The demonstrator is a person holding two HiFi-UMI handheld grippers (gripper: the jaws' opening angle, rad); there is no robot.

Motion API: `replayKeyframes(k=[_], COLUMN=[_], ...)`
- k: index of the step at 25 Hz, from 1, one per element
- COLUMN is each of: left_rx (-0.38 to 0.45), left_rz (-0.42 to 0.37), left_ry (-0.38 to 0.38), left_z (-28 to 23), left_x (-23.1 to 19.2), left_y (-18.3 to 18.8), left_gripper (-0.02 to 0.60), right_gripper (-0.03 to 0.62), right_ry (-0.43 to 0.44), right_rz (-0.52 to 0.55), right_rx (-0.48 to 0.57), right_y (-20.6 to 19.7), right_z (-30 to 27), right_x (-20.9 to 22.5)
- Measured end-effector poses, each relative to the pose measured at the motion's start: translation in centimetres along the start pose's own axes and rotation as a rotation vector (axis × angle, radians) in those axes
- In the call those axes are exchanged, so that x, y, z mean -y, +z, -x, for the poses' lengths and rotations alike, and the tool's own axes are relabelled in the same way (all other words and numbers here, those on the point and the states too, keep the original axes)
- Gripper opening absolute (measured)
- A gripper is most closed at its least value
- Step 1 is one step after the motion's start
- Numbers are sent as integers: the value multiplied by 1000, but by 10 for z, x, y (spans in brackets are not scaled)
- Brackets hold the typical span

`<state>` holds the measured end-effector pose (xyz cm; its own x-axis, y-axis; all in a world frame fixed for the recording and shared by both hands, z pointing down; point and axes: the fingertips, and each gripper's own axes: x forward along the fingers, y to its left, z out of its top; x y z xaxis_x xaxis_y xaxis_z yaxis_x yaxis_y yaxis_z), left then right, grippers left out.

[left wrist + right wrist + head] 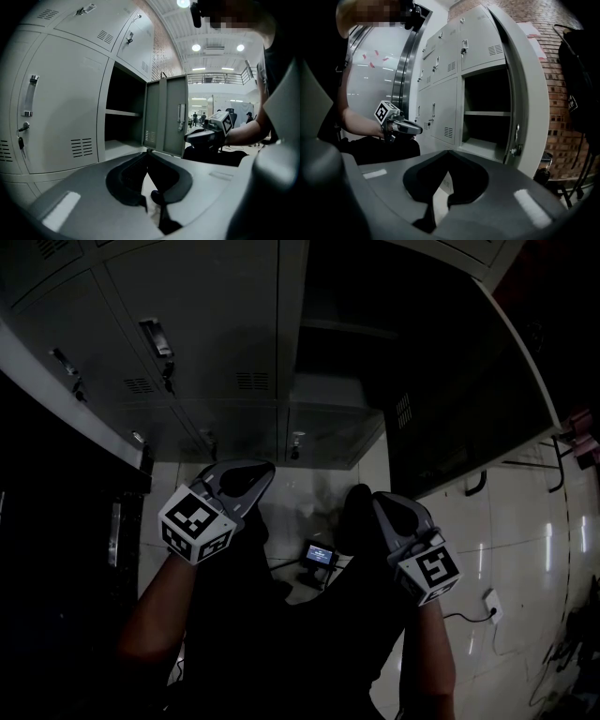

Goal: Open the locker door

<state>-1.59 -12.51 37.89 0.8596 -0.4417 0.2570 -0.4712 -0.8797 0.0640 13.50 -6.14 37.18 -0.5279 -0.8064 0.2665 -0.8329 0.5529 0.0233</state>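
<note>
The grey locker door [450,381] stands swung wide open to the right, and its compartment [333,343] is dark inside. The left gripper view shows the door [166,115] edge-on beside the open compartment [124,117] with a shelf. In the right gripper view the door [525,93] curves past the same opening [485,112]. Both grippers are held low over the person's lap, away from the locker. My left gripper [246,479] is shut and empty, its tips meeting [147,151]. My right gripper [389,507] is shut too, with nothing in it [449,151].
Closed lockers [187,324] with handles and keys fill the wall to the left of the open one. A small device with a lit screen [317,557] sits on the tiled floor by a cable and socket [490,604]. A black bag [576,84] hangs on the brick wall.
</note>
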Motion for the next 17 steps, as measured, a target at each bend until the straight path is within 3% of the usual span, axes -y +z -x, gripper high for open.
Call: replayKeyframes(k=[17], left_rx=[0], left_rz=[-2], left_ry=[1], left_z=[0], left_x=[0], left_y=[0], left_gripper=[12], right_gripper=[2], right_ry=[3], right_rz=[5], right_rx=[-1], right_y=[0], right_z=[-1], right_x=[-1])
